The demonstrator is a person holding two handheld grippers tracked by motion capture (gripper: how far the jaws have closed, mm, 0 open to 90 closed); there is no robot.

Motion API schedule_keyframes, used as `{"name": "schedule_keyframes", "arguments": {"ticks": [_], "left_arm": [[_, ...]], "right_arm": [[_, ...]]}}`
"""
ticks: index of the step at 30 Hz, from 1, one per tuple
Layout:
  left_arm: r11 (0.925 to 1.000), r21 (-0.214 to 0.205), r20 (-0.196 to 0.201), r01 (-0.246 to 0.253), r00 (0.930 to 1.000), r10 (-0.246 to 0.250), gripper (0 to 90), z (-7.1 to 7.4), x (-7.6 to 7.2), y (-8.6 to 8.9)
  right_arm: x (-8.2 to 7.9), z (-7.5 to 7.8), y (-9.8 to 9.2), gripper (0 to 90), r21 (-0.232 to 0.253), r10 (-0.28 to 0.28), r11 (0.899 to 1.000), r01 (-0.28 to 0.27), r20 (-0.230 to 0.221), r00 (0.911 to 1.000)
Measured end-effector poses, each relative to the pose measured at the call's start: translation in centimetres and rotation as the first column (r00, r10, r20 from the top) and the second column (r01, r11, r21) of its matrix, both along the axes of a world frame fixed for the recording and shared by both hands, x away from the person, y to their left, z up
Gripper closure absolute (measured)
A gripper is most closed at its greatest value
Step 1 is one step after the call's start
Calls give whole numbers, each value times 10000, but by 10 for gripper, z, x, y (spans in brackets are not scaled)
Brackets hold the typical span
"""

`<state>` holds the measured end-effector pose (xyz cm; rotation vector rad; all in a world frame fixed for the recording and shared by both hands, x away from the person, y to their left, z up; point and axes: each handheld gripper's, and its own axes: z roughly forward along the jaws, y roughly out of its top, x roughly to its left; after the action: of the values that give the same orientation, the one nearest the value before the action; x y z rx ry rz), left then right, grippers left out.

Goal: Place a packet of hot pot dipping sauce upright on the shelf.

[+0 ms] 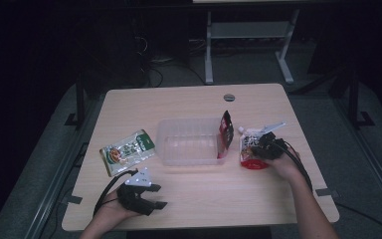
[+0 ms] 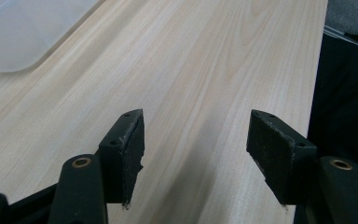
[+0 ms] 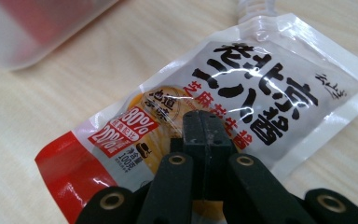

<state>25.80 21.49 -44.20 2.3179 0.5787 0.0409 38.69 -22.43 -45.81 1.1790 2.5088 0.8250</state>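
Clenched right tool [image 3: 209, 122] hovers over spouted pouch [image 3: 242, 88]; left tool [image 2: 196, 140] gapes above table [image 2: 205, 60].

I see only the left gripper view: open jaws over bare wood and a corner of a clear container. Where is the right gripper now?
Observer: The right gripper is at the right of the container, its jaws shut over a white and red spouted pouch.
Operator: Is anything in the container?
Observer: A dark red packet stands at its right end.
Operator: And on its left?
Observer: A green packet lies flat there.
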Motion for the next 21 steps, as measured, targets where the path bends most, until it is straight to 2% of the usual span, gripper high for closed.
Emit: {"name": "schedule_keyframes", "arguments": {"ticks": [1,4,9,12,21], "left_arm": [[10000,-3,2,1,10000,-1,365,0,0,0],[10000,25,21,14,10000,-14,365,0,0,0],[10000,-6,27,37,10000,-37,365,0,-1,-1],[10000,-6,19,35,10000,-35,365,0,-1,-1],[9999,53,18,87,10000,-88,365,1,-1,0]], "right_arm": [[0,0,0,900,0,0,10000,0,0,10000],[-10,3,5,900,-440,318,9985,-323,-108,9994],[-21,5,10,900,-719,747,9945,-757,-166,9971],[-33,6,10,900,-534,924,9941,-946,-427,9948],[-56,7,11,900,-230,1370,9901,-1387,-642,9885]]}}
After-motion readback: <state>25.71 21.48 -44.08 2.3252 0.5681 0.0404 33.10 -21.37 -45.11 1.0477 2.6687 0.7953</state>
